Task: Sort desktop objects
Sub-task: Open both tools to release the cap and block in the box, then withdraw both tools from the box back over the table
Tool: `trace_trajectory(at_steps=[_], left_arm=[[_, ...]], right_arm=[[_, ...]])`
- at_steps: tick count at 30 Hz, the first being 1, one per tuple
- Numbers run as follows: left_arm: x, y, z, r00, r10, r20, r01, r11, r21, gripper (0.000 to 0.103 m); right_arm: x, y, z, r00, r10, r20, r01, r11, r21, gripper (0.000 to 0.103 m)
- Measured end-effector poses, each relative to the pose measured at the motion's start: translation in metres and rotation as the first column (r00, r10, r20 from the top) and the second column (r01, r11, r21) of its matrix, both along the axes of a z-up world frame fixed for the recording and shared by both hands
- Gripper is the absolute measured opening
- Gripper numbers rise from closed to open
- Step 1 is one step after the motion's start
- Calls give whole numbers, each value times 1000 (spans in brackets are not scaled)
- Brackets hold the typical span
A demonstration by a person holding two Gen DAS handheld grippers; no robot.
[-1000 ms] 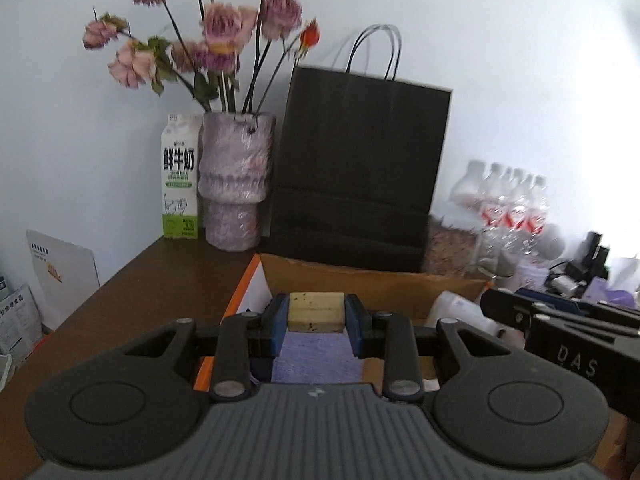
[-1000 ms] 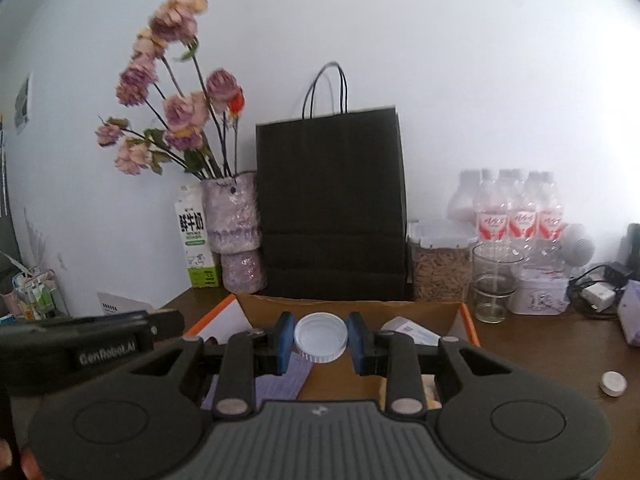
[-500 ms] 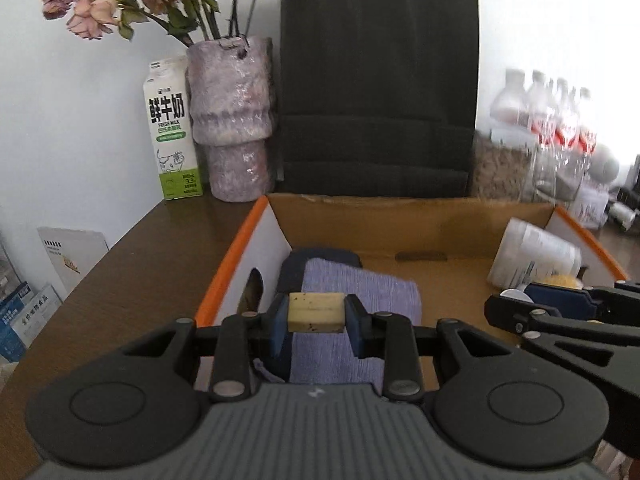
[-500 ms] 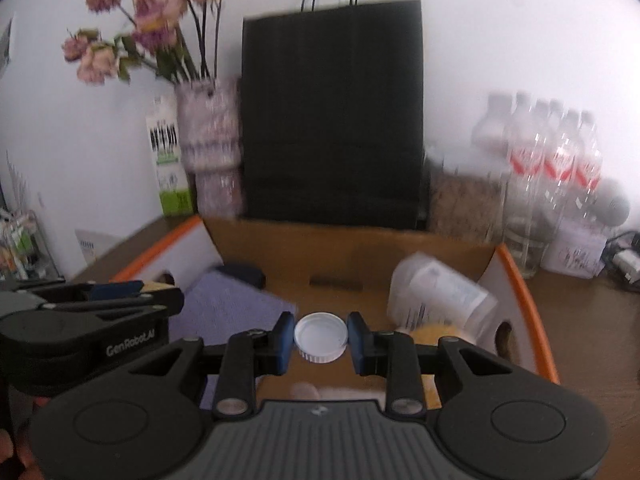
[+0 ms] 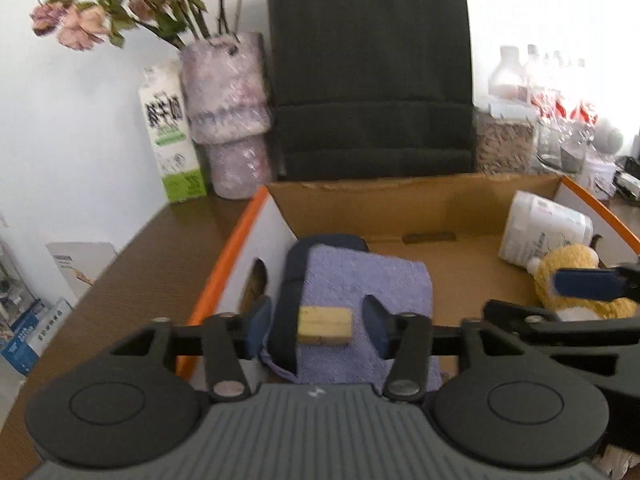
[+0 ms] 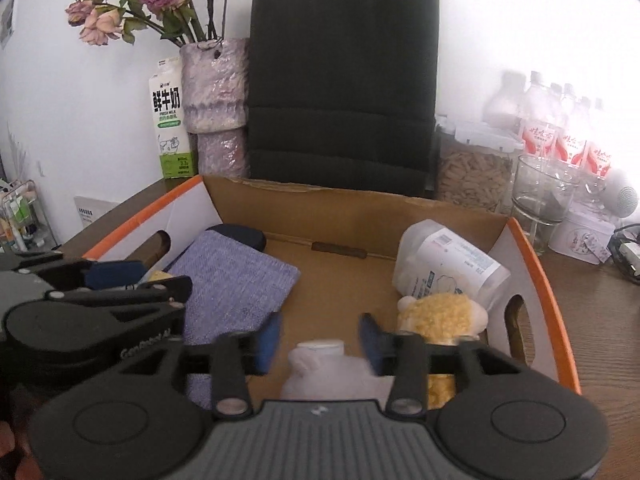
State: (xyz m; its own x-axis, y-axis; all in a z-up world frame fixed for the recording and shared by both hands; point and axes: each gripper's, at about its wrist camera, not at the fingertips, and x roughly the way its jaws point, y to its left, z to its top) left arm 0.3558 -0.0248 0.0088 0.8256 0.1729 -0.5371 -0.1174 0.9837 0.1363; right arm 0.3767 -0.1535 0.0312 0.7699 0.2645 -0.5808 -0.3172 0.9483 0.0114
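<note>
Releasing both loads into the orange-rimmed cardboard box [image 5: 400, 200].
My left fingers [image 5: 318, 326] have just been opening, the tan wooden block [image 5: 325, 325] loose between them; my right fingers [image 6: 318, 340] likewise, white round cap [image 6: 320, 346] at six o'clock; lift straight out.

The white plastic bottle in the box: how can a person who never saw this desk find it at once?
Look in the open cardboard box with orange edges, before the black paper bag. In its far right corner lies the white plastic bottle, tipped on its side above a yellow plush toy. Only it is hard, white and bears a printed label.

one box [image 6: 532, 248], one cloth [image 6: 236, 280], two grippers [image 6: 318, 338]
</note>
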Motion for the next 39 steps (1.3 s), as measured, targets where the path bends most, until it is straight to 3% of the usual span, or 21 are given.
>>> trace_trajectory(at_steps=[4,6,9,13,27,39], left_arm=[[-6,4,14,999,35,34,-35,999,-1,81],[-9,7,21,996,64,60,-64,998,-3,100],[-13,10,30,993,76,94,-74,997,-22,103],[-18,11,38,991,78,105,-72,996,-62,103],[-29,14,49,987,72,140,-61,995,-83,103],[-94,13,79,971,29,239,2,992,-126,103]], right_arm=[[-3,-9,11,999,-43,15,43,999,15,78],[-3,-14,17,998,-64,24,63,998,29,88],[-6,-23,27,995,-90,39,87,994,69,103],[-9,-28,36,995,-87,49,81,991,103,103],[-18,-27,46,995,-74,74,66,993,101,103],[-74,-39,75,986,-64,156,48,993,104,103]])
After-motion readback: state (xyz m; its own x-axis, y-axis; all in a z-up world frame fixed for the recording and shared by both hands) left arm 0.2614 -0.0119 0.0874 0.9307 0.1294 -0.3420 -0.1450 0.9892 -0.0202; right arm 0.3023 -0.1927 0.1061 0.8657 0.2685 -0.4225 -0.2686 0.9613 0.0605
